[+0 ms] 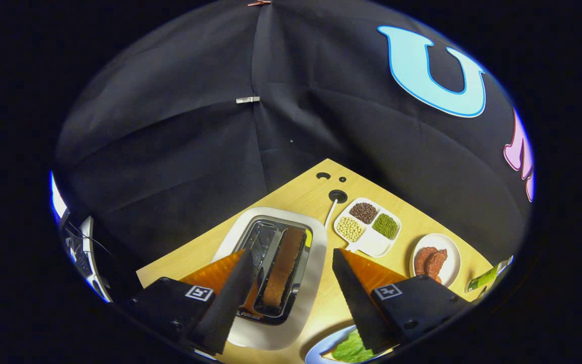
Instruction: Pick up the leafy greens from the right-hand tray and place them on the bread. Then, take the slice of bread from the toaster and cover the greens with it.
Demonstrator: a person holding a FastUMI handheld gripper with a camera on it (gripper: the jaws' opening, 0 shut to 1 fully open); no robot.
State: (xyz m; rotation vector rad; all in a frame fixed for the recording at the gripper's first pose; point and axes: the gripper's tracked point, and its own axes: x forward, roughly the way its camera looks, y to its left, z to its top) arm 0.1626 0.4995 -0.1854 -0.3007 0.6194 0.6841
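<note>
Greens (pixel 351 349) look already on the plate bottom centre, so we drop our wide-open, empty gripper (pixel 291 283) onto the toast (pixel 283 268) in the toaster (pixel 276 275) next.

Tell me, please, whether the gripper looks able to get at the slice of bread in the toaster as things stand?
Probably yes: the gripper is open, the bread slice stands between its fingers in the toaster's right slot, and nothing lies over it.
</note>
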